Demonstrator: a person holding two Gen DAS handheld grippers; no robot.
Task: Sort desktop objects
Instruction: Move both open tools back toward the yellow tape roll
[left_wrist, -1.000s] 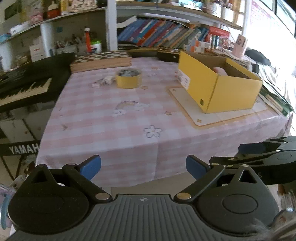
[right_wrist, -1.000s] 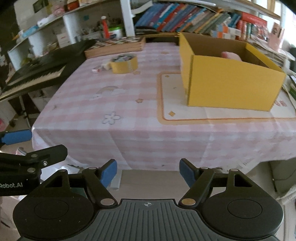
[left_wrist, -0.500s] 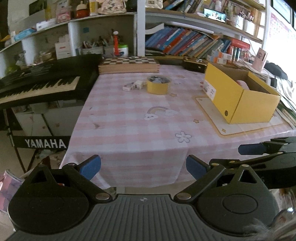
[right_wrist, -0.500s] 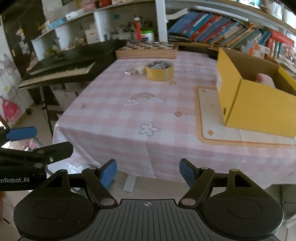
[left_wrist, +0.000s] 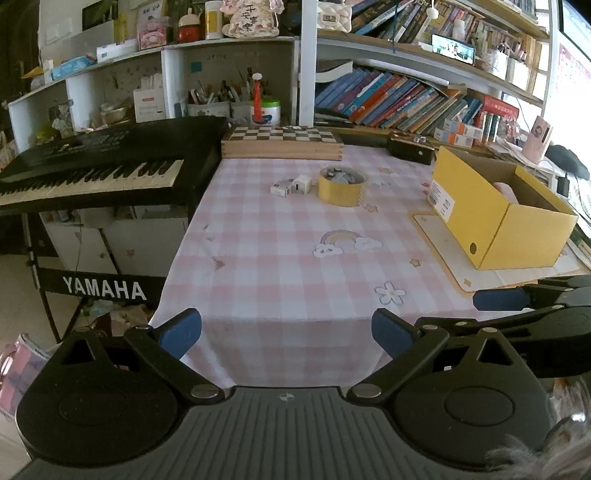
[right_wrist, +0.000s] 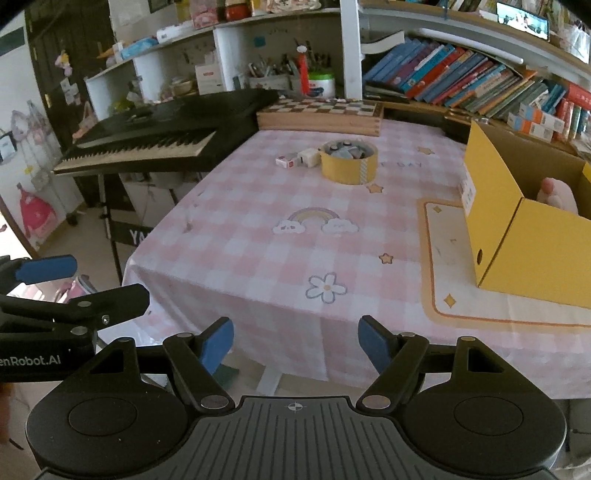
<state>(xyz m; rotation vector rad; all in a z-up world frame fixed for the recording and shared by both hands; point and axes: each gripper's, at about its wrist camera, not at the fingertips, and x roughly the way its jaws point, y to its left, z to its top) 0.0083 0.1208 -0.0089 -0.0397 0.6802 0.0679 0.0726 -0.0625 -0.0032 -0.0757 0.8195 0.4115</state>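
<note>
Both grippers hang in the air at the near edge of the surface (left_wrist: 280, 266), which wears a pink checked cloth. The left gripper (left_wrist: 286, 332) has its blue fingers (left_wrist: 181, 332) spread apart with nothing between them. The right gripper (right_wrist: 295, 343) is the same: fingers (right_wrist: 218, 343) apart, holding nothing.

The things to sort sit at the far side. There is a roll of yellow tape (left_wrist: 342, 186) lying flat, with small grey bits piled in its hole. Touching or just beside it, on its left, are two small white boxes (left_wrist: 291, 186). The yellow box (left_wrist: 495, 210) stands open on a pale mat on the right side, and it is probably where things should go.

From both pairs of fingers the tape lies straight ahead and far off, well apart from them. It is a little right of middle for the left gripper and nearly dead ahead for the right one, so I cannot tell which is nearer. Either would have to reach forward across the cloth.

Some things are hard to see. The bits inside the tape are too small to name. Something pink (right_wrist: 556, 194) peeks out of the yellow box, mostly hidden by its wall. The labels on the white boxes cannot be read.
</note>
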